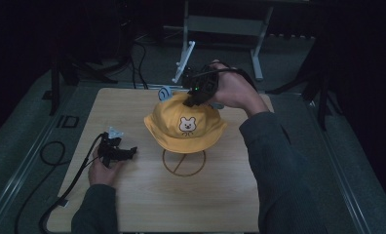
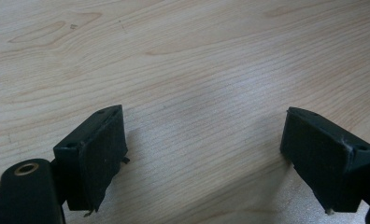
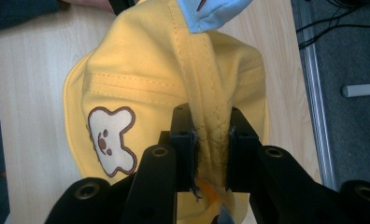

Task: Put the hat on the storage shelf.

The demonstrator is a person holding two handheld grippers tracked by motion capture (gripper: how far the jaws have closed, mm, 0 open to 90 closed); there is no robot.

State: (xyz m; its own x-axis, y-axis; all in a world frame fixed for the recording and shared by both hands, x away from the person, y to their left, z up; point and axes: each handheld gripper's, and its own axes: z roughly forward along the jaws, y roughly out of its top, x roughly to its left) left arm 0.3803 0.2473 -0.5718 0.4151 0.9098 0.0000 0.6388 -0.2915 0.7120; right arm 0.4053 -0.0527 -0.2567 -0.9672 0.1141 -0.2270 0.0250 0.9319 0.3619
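A yellow bucket hat (image 1: 185,124) with a bear patch (image 1: 186,125) on its front sits over the middle of the wooden table (image 1: 147,195), held up above a ring-shaped wooden stand base (image 1: 183,163) that shows just below its brim. The right gripper (image 1: 195,97) comes in from the far side of the table, gripped by the person's right hand (image 1: 235,90), and meets the top of the hat's crown. In the right gripper view, the two black jaws pinch a raised fold of the yellow fabric along the crown seam; the cloth bunches between the pads, and the bear patch (image 3: 110,147) lies to the left of the jaws. A pale blue piece (image 3: 216,11), part of the hat or touching it, shows at the upper edge of that view, and also just behind the crown in the high view (image 1: 164,92).

The left gripper (image 1: 118,151) rests low over the table's left part, well apart from the hat, held in the left hand (image 1: 103,170). In the left gripper view its jaws stand wide apart with bare wood grain between them, holding nothing. A black cable (image 1: 59,195) trails from it off the table's near left corner.
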